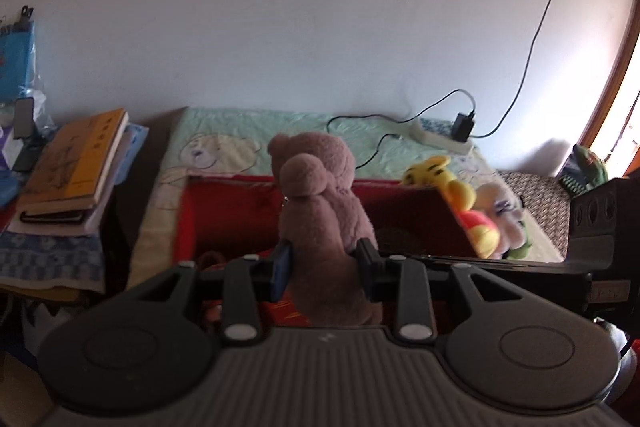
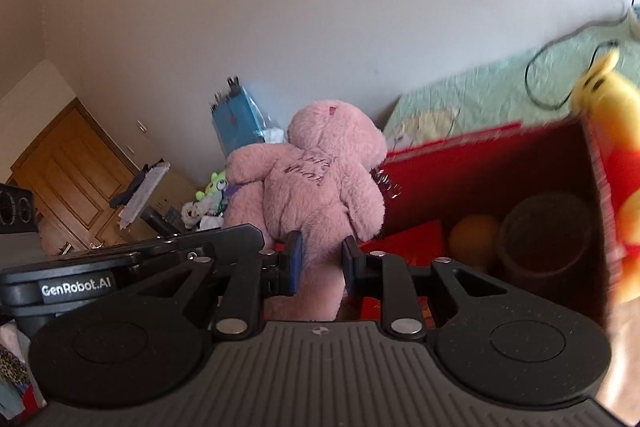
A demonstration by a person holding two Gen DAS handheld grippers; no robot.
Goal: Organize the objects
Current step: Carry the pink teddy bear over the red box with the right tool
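A pink teddy bear hangs upright with its back to both cameras, over an open red box on the bed. My left gripper is shut on the bear's lower body, its pads pressed into the plush. In the right wrist view my right gripper pinches a leg of the same bear. The red box holds an orange ball and a dark cylinder. A yellow plush leans on the box's right wall.
A stack of books lies on a side table to the left of the bed. A power strip with cables sits on the green quilt by the wall. A pale plush lies beside the yellow one. A small green plush sits in clutter near a wooden door.
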